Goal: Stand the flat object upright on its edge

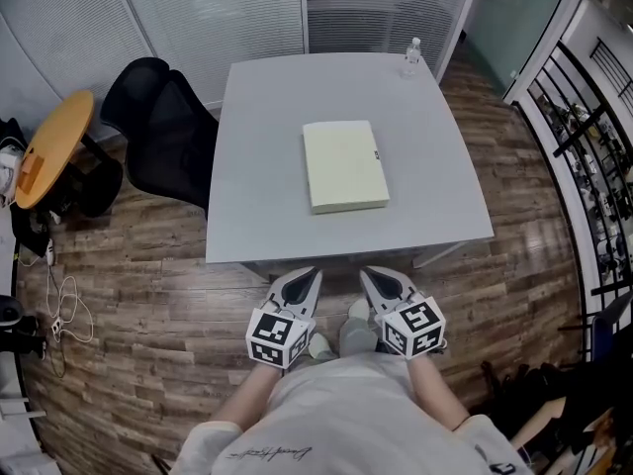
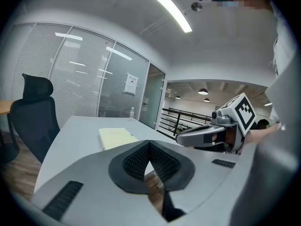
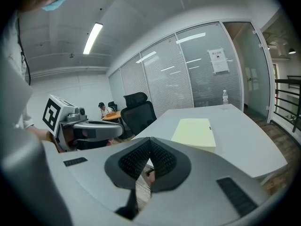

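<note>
- I hold the left gripper and the right gripper low in front of my body, just before the near edge of the grey table. They are side by side and not touching each other. I judge this to be a waiting position, because nothing on the table is within their reach from here.
- The left gripper is clenched. In its own view the two ribbed pads meet at the tips, and between them I see only a piece of wooden floor lower down, so it holds nothing.
- The right gripper is clenched in the same way and is also empty.
- The flat object lies on its broad face near the middle of the table, well apart from both grippers. Its long sides run away from me.
- All four of its edges are free and nothing stands beside it. I think this placing lets the two grippers come at it from opposite sides.
- It is pale yellow and rectangular, like a thin book or pad, with a small dark mark at its right edge. A lighter band shows along the near side, so it has some thickness. I judge it can stand on an edge, but it may tip over easily.
- A small bottle stands at the far right corner, well away from the object. A black chair is at the left of the table.
</note>
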The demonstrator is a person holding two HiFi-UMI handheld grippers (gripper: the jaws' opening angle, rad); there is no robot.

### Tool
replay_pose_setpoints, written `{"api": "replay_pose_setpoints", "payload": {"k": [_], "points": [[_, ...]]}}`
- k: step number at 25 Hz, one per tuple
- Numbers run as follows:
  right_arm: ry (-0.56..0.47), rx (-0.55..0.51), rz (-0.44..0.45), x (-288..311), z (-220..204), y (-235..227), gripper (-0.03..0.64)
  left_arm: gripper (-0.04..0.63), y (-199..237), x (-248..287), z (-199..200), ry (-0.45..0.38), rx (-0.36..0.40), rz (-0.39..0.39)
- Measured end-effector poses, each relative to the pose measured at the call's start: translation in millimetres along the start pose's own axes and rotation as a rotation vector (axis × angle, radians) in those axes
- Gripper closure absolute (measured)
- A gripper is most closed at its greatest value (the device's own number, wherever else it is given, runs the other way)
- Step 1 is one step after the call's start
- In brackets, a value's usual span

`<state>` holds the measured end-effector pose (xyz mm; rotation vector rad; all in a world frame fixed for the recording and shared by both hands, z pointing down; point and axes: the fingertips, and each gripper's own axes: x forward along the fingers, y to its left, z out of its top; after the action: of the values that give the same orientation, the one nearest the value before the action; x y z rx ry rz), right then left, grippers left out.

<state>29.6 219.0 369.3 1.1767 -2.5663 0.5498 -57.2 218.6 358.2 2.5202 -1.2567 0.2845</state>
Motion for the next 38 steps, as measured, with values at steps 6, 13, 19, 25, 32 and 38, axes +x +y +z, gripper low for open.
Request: {"api": "replay_pose_setpoints", "payload": {"k": [6,13,19,25,32,38], "points": [[-0.002,0.004,0.011,15.2,6.9,-22.0,0.592,0.584,10.0,23.1,5.5,0.001,-0.005,0.017],[-0.002,-0.009,0.044,46.1,31.1,-61.9,0.592,0.583,32.1,67.0,22.9,0.001,-0.013,0.052],[-0.007,-0.023,0.064,70.9,58.5,-105.8,0.592,0.583,47.6,114.1,47.4,-0.010,-0.008,0.069],[0.002,-0.033,0.096,90.6,74.9,-134.6,0.592,0.583,59.9,148.3,61.8,-0.009,-0.011,0.090],[0.016,-0.045,0.132,109.4,85.7,-153.4,0.592,0.583,73.1,170.5,69.7,-0.005,-0.020,0.116],[0.021,-0.054,0.145,114.3,89.5,-167.4,0.592,0.583,75.0,182.4,73.8,-0.010,-0.026,0.125]]}}
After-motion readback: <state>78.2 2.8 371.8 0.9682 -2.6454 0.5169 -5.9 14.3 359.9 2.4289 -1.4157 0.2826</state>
